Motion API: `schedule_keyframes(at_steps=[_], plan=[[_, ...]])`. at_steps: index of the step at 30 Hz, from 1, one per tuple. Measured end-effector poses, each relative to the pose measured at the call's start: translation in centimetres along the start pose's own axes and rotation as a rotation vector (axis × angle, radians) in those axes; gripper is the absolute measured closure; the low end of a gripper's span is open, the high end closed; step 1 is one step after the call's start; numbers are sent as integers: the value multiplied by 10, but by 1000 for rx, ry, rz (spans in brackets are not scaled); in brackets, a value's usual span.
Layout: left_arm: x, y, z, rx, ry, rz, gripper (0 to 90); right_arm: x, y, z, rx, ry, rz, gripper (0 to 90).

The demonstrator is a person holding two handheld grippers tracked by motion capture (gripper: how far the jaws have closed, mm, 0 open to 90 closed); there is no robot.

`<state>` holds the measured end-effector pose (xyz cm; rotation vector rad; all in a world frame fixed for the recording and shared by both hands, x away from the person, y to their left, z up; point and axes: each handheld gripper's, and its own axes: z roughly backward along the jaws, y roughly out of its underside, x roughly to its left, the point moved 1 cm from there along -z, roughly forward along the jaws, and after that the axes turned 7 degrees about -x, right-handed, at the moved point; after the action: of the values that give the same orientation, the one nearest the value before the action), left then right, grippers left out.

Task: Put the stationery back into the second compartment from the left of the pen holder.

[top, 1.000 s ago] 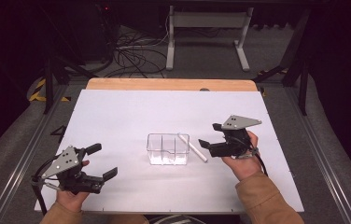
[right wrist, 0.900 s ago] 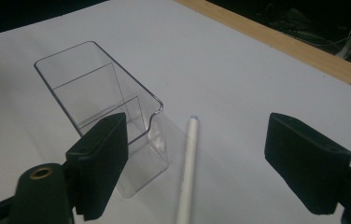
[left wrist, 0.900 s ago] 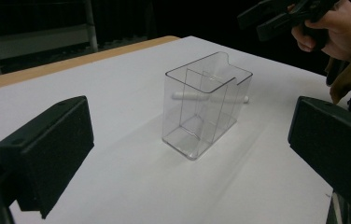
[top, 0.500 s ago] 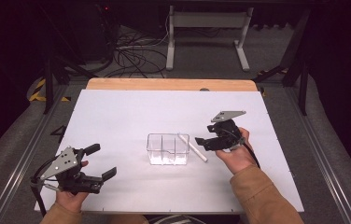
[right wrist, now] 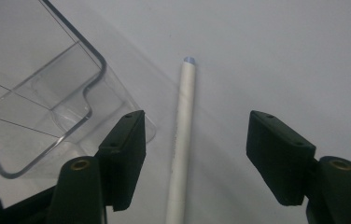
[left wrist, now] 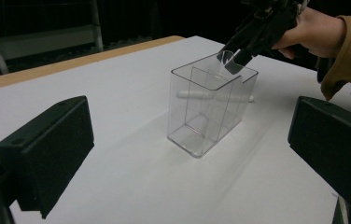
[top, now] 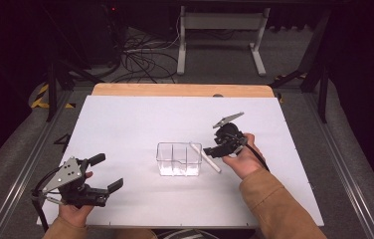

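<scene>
Fig.: R gripper (right wrist: 192,154) poised over white pen (right wrist: 182,140), jaws approx. half open, straddling shaft w/o contact; just been closing, nothing gripped yet. Pen flat on white table (top: 125,124), just beside clear divided box (top: 179,159), on its R side; long axis along gripper's view, running betw. jaws. R hand (top: 242,159) far nearer; L gripper (top: 106,172) wide open, empty, well apart. Vs. earlier frame: R gripper shifted toward box, lowered over pen; L unchanged.
</scene>
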<state>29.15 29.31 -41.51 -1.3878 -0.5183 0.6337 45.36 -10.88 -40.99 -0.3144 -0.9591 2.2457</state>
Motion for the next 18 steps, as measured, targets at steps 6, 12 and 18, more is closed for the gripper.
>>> schedule_keyframes(at_steps=[6, 12, 18], plan=[[0, 1, 2, 1, -7, 1, 10, -4, -2, -15, 73, -32, -24, 412], [0, 1, 3, 2, -10, -6, 10, -6, -2, -26, 117, -47, -37, 437], [0, 1, 3, 3, -14, -7, 9, -5, -1, -35, 163, -46, -31, 464]])
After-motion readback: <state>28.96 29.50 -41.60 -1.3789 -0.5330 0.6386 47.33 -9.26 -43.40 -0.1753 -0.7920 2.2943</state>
